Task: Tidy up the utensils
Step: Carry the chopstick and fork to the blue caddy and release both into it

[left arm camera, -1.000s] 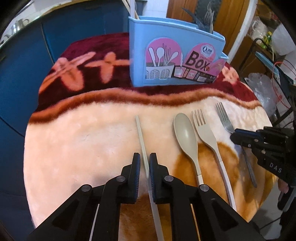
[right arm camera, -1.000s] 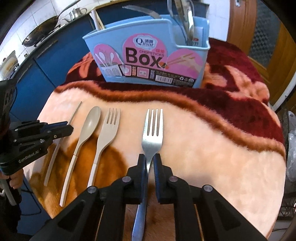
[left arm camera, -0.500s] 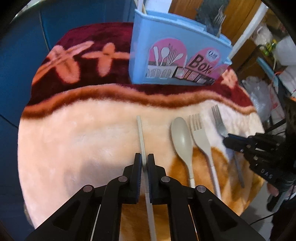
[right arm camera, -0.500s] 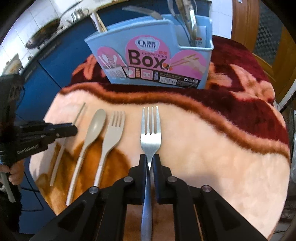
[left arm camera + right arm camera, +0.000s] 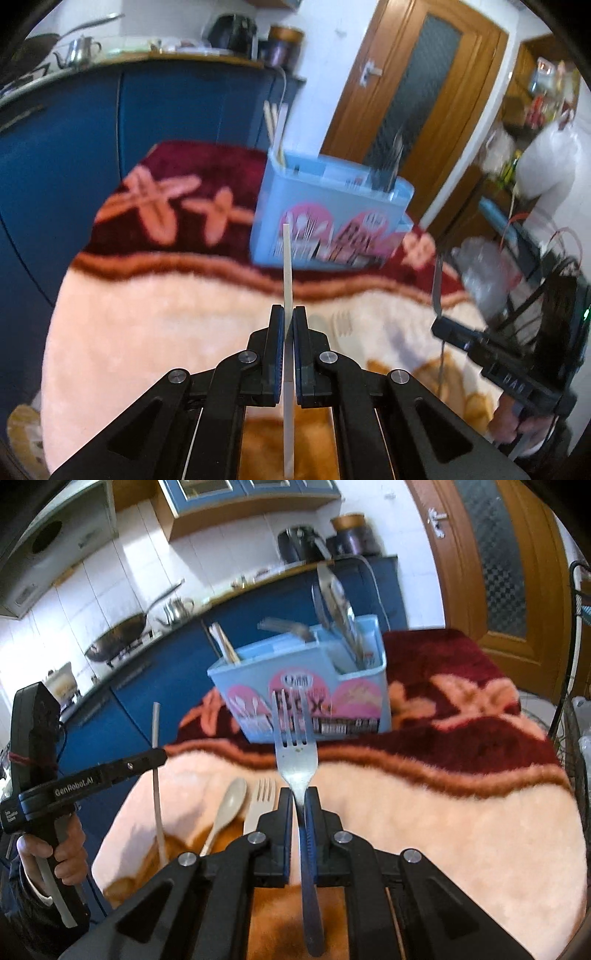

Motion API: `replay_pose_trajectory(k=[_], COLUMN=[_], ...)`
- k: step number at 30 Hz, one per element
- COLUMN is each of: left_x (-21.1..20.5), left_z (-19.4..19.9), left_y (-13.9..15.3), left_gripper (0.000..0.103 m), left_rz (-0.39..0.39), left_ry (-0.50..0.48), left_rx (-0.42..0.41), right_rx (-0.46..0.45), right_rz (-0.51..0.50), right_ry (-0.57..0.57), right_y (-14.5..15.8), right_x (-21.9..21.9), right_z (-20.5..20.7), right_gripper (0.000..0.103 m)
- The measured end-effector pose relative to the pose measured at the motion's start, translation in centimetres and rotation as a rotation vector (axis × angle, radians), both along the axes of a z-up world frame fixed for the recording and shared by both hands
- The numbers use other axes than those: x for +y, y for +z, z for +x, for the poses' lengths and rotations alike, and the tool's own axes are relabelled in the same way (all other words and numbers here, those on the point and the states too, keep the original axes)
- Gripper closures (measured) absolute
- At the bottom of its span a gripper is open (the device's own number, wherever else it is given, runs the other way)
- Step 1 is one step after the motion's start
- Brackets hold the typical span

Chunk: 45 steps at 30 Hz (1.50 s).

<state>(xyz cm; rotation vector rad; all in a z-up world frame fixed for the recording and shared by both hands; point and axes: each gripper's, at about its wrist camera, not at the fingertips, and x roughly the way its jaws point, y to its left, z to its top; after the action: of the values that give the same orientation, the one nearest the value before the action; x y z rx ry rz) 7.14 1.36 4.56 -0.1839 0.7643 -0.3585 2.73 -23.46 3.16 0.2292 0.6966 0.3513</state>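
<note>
Right now your left tongs (image 5: pixel 289 328) are clamped on a pale chopstick (image 5: pixel 287 273), held clear of the blanket. Its long axis runs straight ahead along the fingers, the far tip aimed at the blue chopsticks box (image 5: pixel 325 218) and the tail sticking back beneath the tongs. Your right tongs (image 5: pixel 299 805) are pinched on the neck of a steel fork (image 5: pixel 295 753), also lifted; its tines point forward and up toward the same box (image 5: pixel 306 698), handle trailing back under the fingers. Seen from the right wrist, your left tongs (image 5: pixel 157 754) hold the chopstick (image 5: pixel 157 775) nearly upright. On the peach part of the plush blanket (image 5: pixel 443 812) a beige spoon (image 5: pixel 227 808) and a beige fork (image 5: pixel 260 801) lie side by side, heads toward the box. The box stands on the maroon part and already holds chopsticks at its left end and metal cutlery at its right.
</note>
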Motion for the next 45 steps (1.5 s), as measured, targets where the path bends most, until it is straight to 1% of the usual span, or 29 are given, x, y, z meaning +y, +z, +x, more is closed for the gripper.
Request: replay_pose_trajectory(k=[1, 5, 9, 11, 20, 26, 29, 33, 36, 38, 40, 45], left_x=[-0.1, -0.3, -0.4, -0.6, -1.7, -2.3, -2.5, -2.8, -3.1, -3.4, -3.6, -4.2], left_z=[0.1, 0.4, 0.8, 1.1, 3.1, 4.7, 5.8, 7.6, 8.5, 8.7, 8.9, 9.4], left_y=[0.6, 2.4, 4.1, 5.2, 9.9, 11.5, 11.3, 9.5, 7.7, 6.8, 6.1, 4.6], left_gripper=[0.099, 0.099, 0.099, 0.099, 0.099, 0.099, 0.099, 0.099, 0.099, 0.099, 0.099, 0.099], left_rz=[-0.01, -0.013, -0.018, -0.017, 0.002, 0.013, 0.018, 0.008, 0.013, 0.024, 0.03, 0.052], left_ry=[0.01, 0.039, 0.056, 0.068, 0.106, 0.154, 0.173, 0.188, 0.191, 0.191, 0.181, 0.169], left_rx=[-0.037, -0.136, -0.212, -0.25, -0.413, -0.509, -0.517, -0.468, -0.443, -0.442, -0.447, -0.423], right_rx=[-0.019, -0.097, -0.169, -0.198, -0.286, -0.348, -0.382, -0.399, -0.387, -0.375, -0.355, -0.303], right_rz=[0.003, 0.023, 0.008, 0.017, 0.018, -0.003, -0.027, -0.051, -0.062, -0.078, -0.097, -0.153], right_ry=[-0.006, -0.024, -0.067, -0.085, -0.13, -0.164, -0.194, -0.221, -0.228, -0.236, -0.237, -0.227], right_y=[0.3, 1.7, 3.0, 3.8, 6.9, 8.9, 9.7, 9.8, 9.0, 8.2, 7.4, 5.2], right_x=[-0.1, -0.5, -0.4, -0.5, -1.6, -1.9, -1.7, -1.4, -1.2, -1.2, -1.1, -0.5], right_z=[0.1, 0.1, 0.5, 1.1, 3.0, 4.2, 5.2, 6.6, 7.9, 8.7, 9.3, 10.5], right_gripper=[0.094, 0.094, 0.094, 0.094, 0.094, 0.094, 0.094, 0.094, 0.094, 0.094, 0.094, 0.094])
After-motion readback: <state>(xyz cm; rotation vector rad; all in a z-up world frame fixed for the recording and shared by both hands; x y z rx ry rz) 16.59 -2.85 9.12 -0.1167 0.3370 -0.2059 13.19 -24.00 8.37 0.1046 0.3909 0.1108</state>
